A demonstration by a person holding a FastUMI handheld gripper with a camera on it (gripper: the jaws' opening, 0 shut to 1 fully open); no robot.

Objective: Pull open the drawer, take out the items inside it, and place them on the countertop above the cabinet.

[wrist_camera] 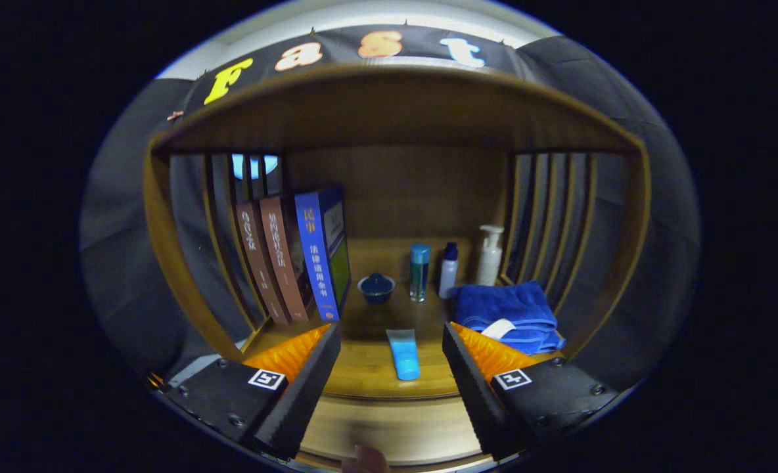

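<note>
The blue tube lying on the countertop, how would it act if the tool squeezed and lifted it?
The blue tube lies flat between the open tool's fingers, untouched. It looks like soft plastic, so it would probably dent under pressure. Its flattened far end likely keeps it from rolling. It seems small and probably light, though its smooth skin might slip.

The folded blue towel (506, 314) hides the white pump bottle's (490, 255) base. A blurred pale shape (365, 458) is cut off near the black gripper (392, 381) fingers, which stand apart.
</note>
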